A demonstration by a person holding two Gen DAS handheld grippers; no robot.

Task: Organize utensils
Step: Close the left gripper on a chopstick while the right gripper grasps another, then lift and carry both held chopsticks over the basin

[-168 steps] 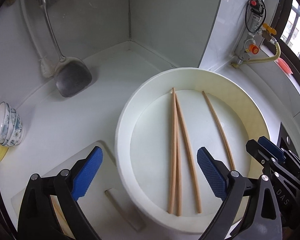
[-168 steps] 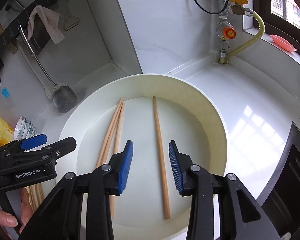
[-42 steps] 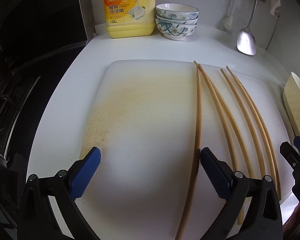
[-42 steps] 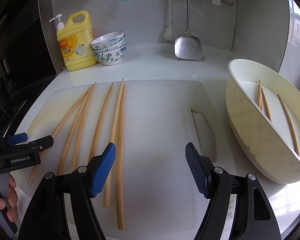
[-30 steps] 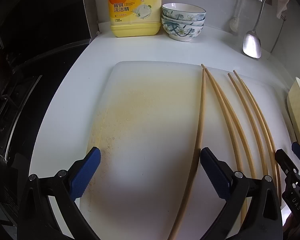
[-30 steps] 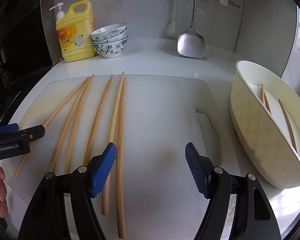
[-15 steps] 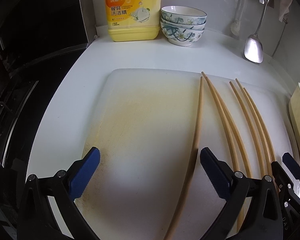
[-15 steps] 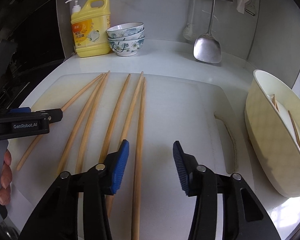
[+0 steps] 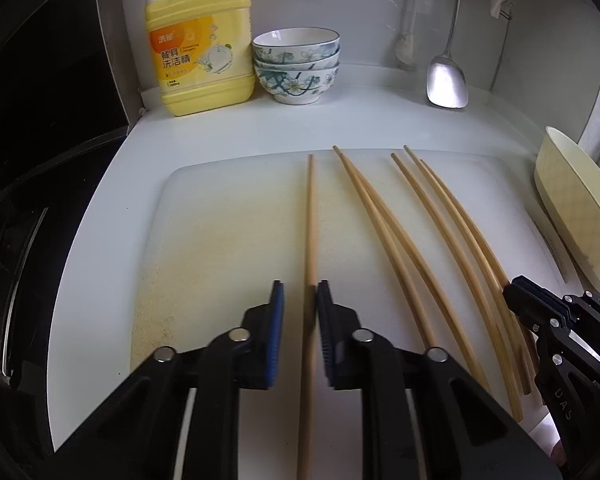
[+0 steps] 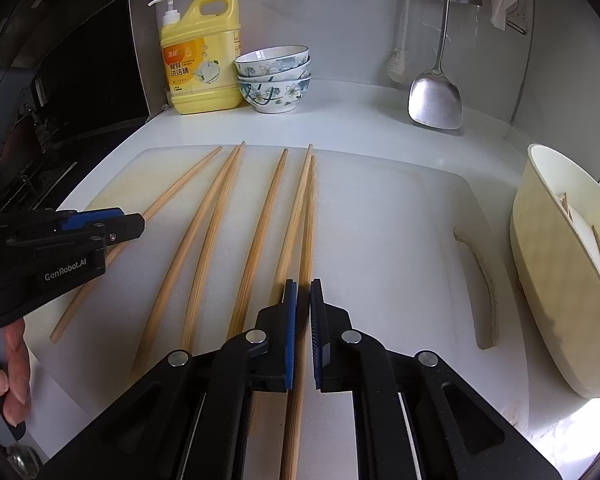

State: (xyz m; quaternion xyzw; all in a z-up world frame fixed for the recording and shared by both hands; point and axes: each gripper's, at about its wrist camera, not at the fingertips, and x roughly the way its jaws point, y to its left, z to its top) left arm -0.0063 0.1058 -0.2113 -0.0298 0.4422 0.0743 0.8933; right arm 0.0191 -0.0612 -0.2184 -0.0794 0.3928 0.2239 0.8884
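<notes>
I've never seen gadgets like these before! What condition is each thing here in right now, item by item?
Left gripper: nearly shut around the leftmost chopstick.
Right gripper: nearly shut around the rightmost chopstick.
Other chopsticks: lying loose on the board.
Cutting board: flat, yellow-stained.
Basin: tilted on its side, some chopsticks inside.
Bowls: stacked upright.
Soap bottle: upright.
Spatula: hanging, blade touching the counter.

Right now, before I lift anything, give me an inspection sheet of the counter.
Surface: white cutting board, yellow-stained on its left part.
Job's things: five chopsticks on the board; more inside the cream basin.
Clutter: detergent jug, stacked bowls.
Tongs: left tongs nearly closed around the leftmost chopstick; right tongs closed around the rightmost chopstick.
Cables: nothing seen.
Surroundings: spatula hanging on the wall.
</notes>
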